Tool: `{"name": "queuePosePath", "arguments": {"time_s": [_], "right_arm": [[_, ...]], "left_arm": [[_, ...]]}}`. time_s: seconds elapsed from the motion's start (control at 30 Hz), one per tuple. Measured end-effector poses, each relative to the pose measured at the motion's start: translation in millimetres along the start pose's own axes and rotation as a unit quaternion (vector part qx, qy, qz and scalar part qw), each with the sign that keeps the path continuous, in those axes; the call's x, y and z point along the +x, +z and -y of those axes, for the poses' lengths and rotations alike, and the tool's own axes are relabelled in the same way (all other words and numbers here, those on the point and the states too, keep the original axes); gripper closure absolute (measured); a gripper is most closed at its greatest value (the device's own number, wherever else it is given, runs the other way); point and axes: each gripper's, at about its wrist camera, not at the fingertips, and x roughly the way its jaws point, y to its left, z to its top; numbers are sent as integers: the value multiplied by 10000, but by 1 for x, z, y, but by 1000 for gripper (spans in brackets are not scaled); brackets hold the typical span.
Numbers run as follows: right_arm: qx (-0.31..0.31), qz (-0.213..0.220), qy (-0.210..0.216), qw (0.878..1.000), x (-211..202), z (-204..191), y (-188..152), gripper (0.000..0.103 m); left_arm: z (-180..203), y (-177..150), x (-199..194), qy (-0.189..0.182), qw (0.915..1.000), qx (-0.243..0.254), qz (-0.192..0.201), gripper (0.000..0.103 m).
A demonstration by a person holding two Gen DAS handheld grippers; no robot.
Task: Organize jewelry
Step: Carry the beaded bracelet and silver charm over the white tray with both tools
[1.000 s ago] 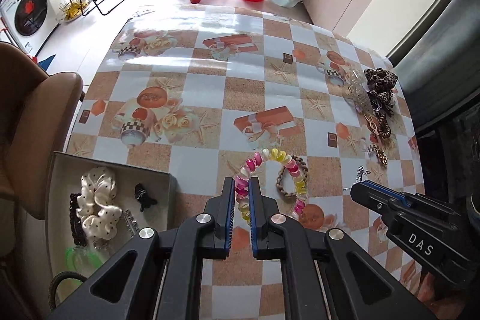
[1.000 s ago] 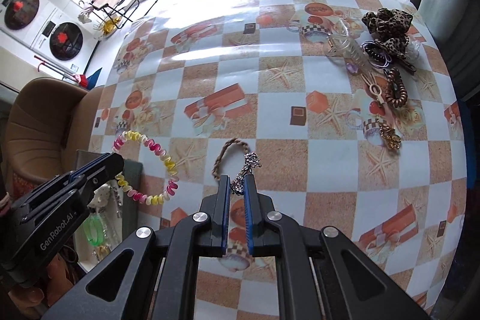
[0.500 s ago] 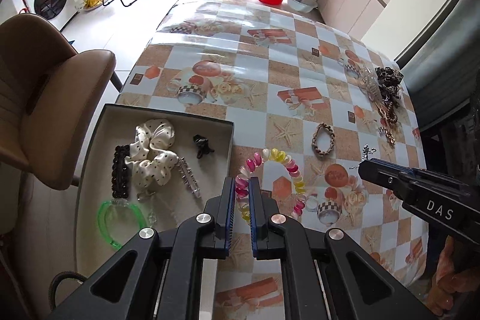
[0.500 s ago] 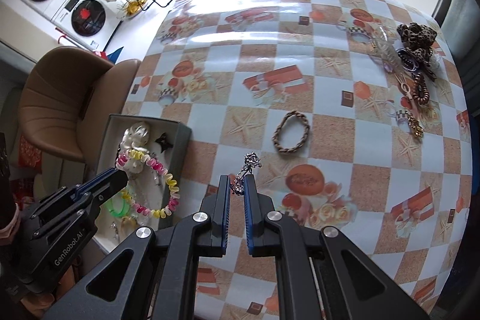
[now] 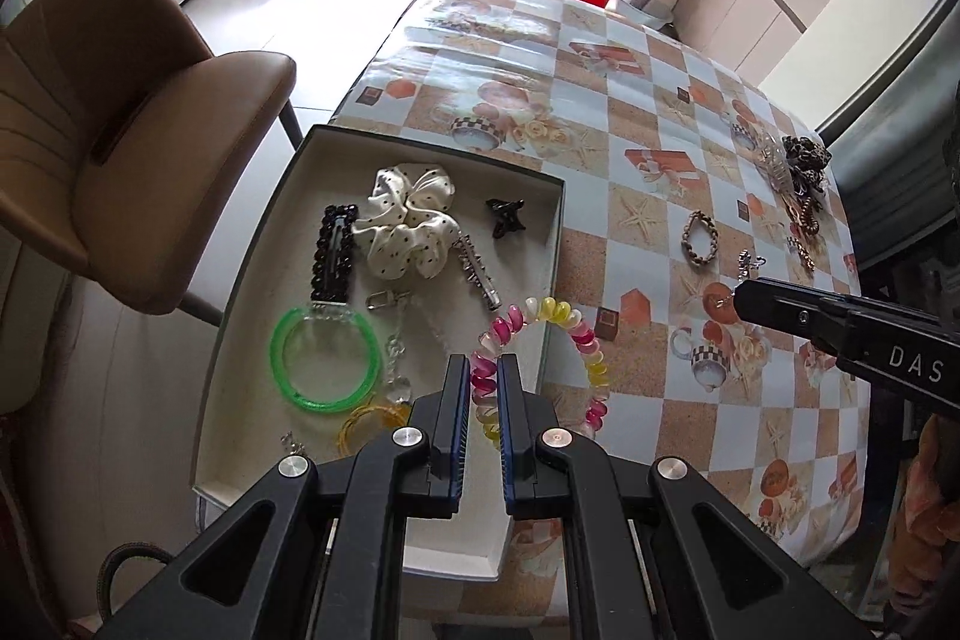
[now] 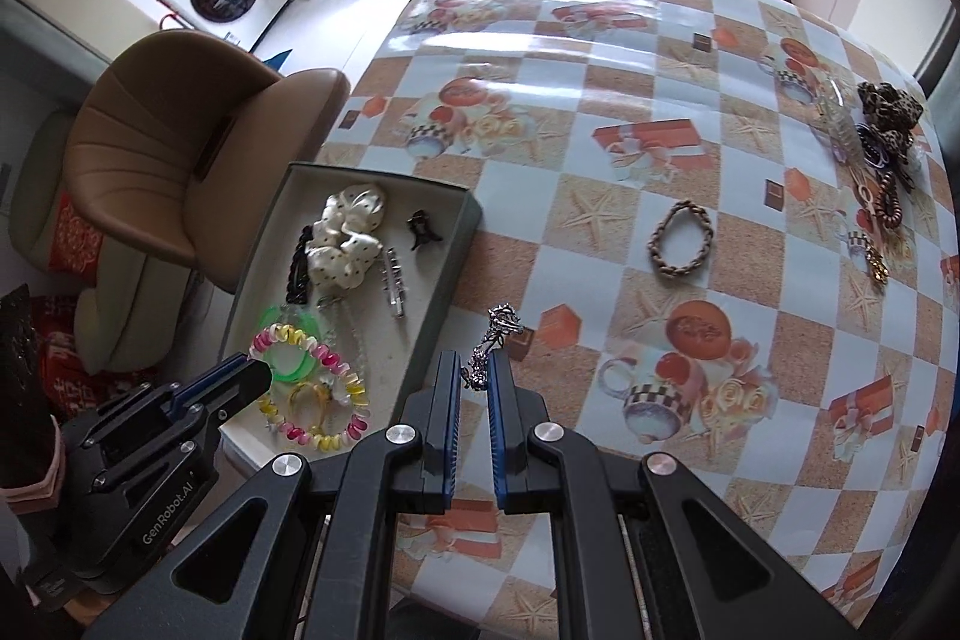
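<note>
My left gripper point(image 5: 482, 363) is shut on a pink, yellow and white spiral coil bracelet point(image 5: 564, 325) and holds it in the air over the right wall of the grey box point(image 5: 555, 232). From the right wrist view the same bracelet point(image 6: 312, 388) hangs over the box's near end. My right gripper point(image 6: 474, 361) is shut on a silver chain piece point(image 6: 495, 334) above the tablecloth, just right of the box point(image 6: 465, 220). A braided brown bracelet point(image 6: 681, 238) lies flat on the table.
The box holds a polka-dot scrunchie point(image 5: 408, 220), a black beaded clip point(image 5: 333, 250), a green bangle point(image 5: 324, 358), a small black claw clip point(image 5: 507, 214) and a silver clip point(image 5: 477, 271). More hair ties and jewelry point(image 6: 882, 142) lie at the table's far right. A brown chair point(image 5: 120, 118) stands left.
Both grippers moved left with their loads. The coil bracelet went from over the tablecloth to over the box, and the chain came close beside the box. The braided bracelet stayed behind on the table.
</note>
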Motion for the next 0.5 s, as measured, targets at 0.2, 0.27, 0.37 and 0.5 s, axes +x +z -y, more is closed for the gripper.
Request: {"name": "queuePosePath", "arguments": {"time_s": [0.2, 0.27, 0.37, 0.5], "right_arm": [[-237, -87, 63, 9997, 7, -23, -2, 94], [-316, -120, 84, 9994, 10, -30, -3, 94], [-459, -227, 138, 9986, 18, -43, -4, 94], [-569, -397, 217, 9974, 31, -55, -5, 94]], "left_arm": [[-32, -22, -5, 148, 9995, -265, -60, 91], [-42, -28, -5, 190, 9991, -363, -98, 91], [-59, -37, -3, 228, 9982, -538, -160, 91], [-72, -47, 4, 234, 9973, -651, -255, 91]]}}
